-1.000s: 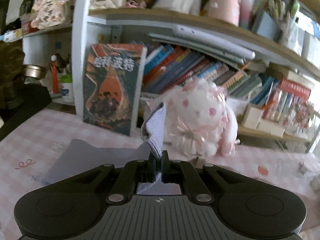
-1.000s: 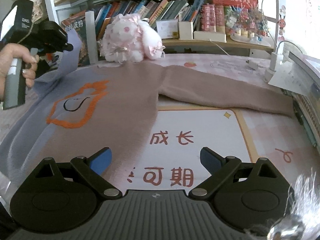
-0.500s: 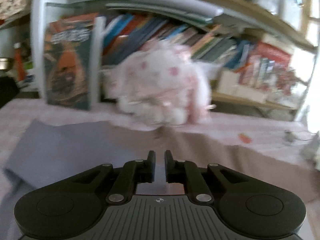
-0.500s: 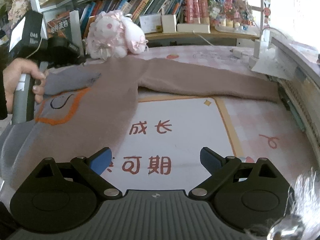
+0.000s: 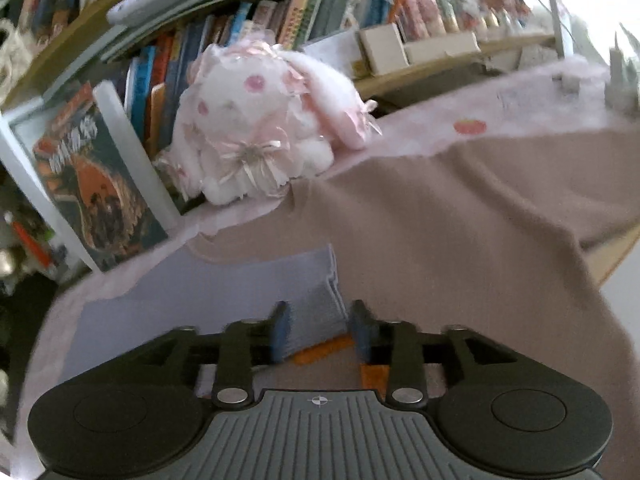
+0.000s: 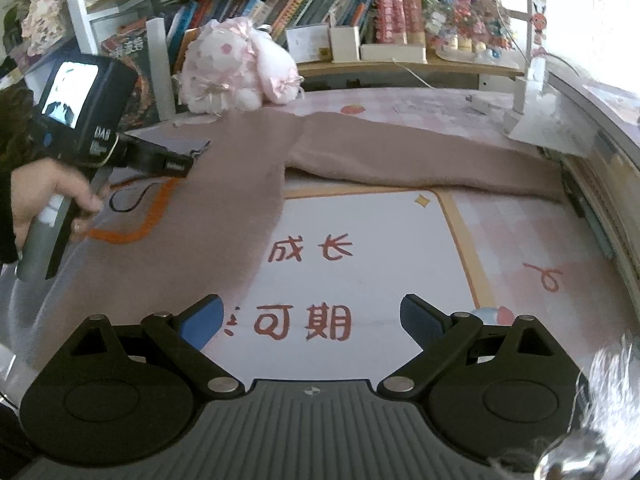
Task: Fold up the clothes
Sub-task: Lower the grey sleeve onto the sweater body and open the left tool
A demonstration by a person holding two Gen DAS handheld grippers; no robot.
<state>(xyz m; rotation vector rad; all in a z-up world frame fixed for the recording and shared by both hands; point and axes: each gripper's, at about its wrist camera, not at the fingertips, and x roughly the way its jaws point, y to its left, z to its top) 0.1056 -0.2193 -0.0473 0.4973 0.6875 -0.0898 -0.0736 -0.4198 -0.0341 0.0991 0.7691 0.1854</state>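
Left wrist: our left tool (image 5: 318, 330) gapes over sweater's (image 5: 460, 232) folded sleeve cuff (image 5: 316, 300); right tool (image 6: 310, 320) open. Smooth cuff flat before leaving.

The sweater (image 6: 224, 208) lies across the table (image 6: 520, 240), its sleeve (image 5: 224, 296) folded over it, plush toy (image 6: 236, 68) behind.

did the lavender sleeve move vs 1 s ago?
Yes. The lavender sleeve came down from level with the plush bunny and lies flat on the sweater; the left claw is open.
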